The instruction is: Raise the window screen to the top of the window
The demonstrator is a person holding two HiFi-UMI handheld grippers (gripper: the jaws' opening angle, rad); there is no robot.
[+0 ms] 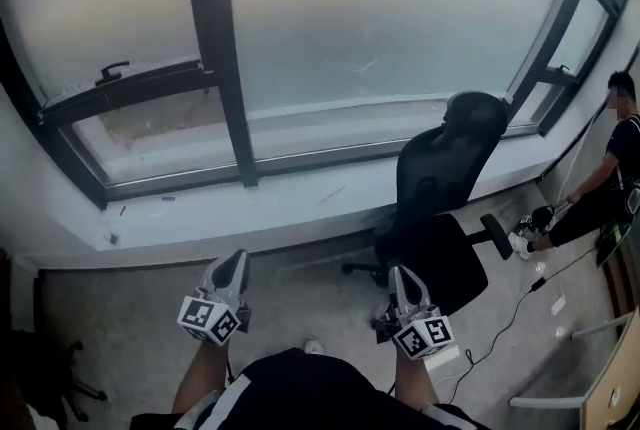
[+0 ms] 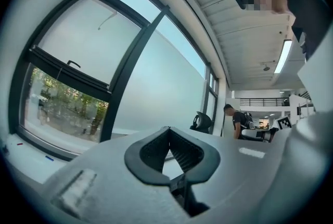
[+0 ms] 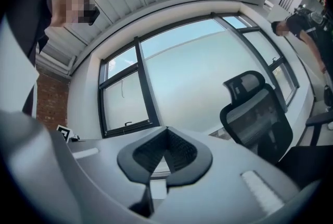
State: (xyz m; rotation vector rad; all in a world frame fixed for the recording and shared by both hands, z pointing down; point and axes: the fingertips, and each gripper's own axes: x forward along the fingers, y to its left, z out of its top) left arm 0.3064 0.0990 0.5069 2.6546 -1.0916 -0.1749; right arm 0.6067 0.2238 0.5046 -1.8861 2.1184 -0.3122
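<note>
**Both claws shut and empty, screen hanging low**

The left gripper [image 1: 231, 261] sits low in front of the person, jaws pressed together with nothing in them, well apart from the glass. The frosted window screen [image 1: 390, 8] covers most of the window, leaving a clear strip at the bottom above the sill [image 1: 250, 203]. Same deal for the right gripper [image 1: 399, 275]: closed tight, empty, near the black office chair [image 1: 440, 218]. Another person [image 1: 605, 173] is at the far right.

There are two grippers, the left gripper [image 1: 231, 265] and the right gripper [image 1: 401, 278]. There are two window screens, the left window screen [image 1: 100, 8] and the big window screen [image 1: 390, 8]. There is one black chair [image 1: 450, 188], one window handle [image 1: 112, 71] and one person [image 1: 612, 168].
</note>
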